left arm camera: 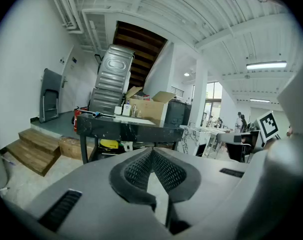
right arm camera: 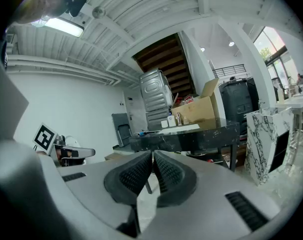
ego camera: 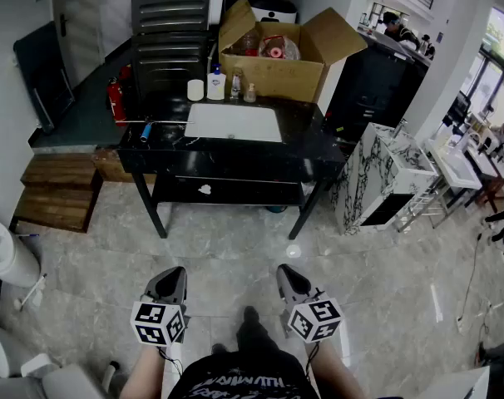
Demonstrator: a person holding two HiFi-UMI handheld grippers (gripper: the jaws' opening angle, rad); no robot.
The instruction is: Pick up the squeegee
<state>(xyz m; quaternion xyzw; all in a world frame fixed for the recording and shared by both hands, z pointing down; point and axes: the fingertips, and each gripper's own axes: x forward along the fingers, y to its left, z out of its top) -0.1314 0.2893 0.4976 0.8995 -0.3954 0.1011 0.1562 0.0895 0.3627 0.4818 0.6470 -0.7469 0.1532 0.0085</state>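
The squeegee [ego camera: 144, 128], with a blue handle and a thin metal blade, lies on the left end of the black table [ego camera: 235, 155], far ahead of me. It shows small in the left gripper view [left arm camera: 95, 114] and in the right gripper view [right arm camera: 140, 132]. Both grippers hang low over the floor, well short of the table. My left gripper [ego camera: 170, 278] is shut with nothing between its fingers [left arm camera: 152, 151]. My right gripper [ego camera: 287, 274] is also shut and empty, its tips meeting [right arm camera: 152, 154].
On the table lie a white sheet [ego camera: 234, 123], small bottles [ego camera: 217, 83] and an open cardboard box [ego camera: 277, 56]. Wooden steps [ego camera: 56, 191] and a red fire extinguisher [ego camera: 115, 98] are to the left. A marble cabinet [ego camera: 385, 181] stands to the right.
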